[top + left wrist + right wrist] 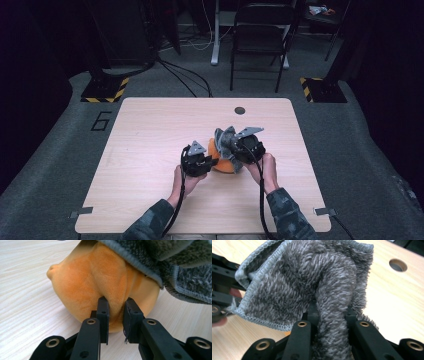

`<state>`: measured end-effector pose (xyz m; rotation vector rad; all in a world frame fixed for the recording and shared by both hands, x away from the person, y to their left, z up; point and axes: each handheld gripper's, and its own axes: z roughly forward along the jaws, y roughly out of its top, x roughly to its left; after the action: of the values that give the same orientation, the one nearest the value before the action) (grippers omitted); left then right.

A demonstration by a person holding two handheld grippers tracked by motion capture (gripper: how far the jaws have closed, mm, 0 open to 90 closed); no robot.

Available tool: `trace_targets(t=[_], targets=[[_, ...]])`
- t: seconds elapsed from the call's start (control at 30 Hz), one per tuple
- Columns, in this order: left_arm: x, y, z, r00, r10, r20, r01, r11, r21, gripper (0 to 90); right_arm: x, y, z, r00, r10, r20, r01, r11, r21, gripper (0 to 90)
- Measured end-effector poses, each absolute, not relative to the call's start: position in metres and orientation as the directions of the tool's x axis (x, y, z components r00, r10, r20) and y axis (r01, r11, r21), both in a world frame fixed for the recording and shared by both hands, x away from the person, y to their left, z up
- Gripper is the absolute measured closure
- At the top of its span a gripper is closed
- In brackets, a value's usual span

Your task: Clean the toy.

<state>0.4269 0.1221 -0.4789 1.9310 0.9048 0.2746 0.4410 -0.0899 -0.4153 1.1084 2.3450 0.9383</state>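
Left claw [115,315] is pinching a fold of the orange plush toy [100,285] — soft, rounded, short velvety pile, a little nub at one side. It sits on the desk [150,140] a bit right of centre, nearer the front edge. Right claw [332,315] is clamped on a grey towel [307,282], shaggy terry with a stitched hem, draped over the toy's top. The desk is pale wood grain with rounded corners and a round cable hole [240,110] near the far edge. Beyond: grey carpet, a black folding chair [260,35], hazard-striped stand bases.
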Motion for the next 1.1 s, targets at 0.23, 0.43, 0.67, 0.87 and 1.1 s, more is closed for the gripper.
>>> trace_targets(t=[0.23,0.43,0.67,0.87,1.1], targets=[[0.429,0.124,-0.48,0.702,0.69,-0.176,0.477,-0.272,0.836,77.0,0.45,-0.11,-0.427,-0.573,0.819,-0.039,0.595,0.448,0.667,75.5],[0.429,0.124,-0.48,0.702,0.692,-0.167,0.473,-0.278,0.836,76.9,0.46,-0.128,-0.444,-0.528,0.849,-0.04,0.651,0.434,0.623,75.6],[0.428,0.124,-0.48,0.705,0.69,-0.163,0.467,-0.279,0.839,77.0,0.469,-0.142,-0.463,-0.484,0.875,-0.013,0.711,0.402,0.577,75.5],[0.428,0.123,-0.479,0.712,0.685,-0.156,0.457,-0.283,0.843,76.9,0.461,-0.145,-0.432,-0.497,0.868,0.011,0.664,0.372,0.649,75.6],[0.425,0.12,-0.478,0.722,0.679,-0.133,0.438,-0.3,0.847,76.8,0.435,-0.114,-0.391,-0.601,0.799,-0.006,0.531,0.405,0.744,75.6]])
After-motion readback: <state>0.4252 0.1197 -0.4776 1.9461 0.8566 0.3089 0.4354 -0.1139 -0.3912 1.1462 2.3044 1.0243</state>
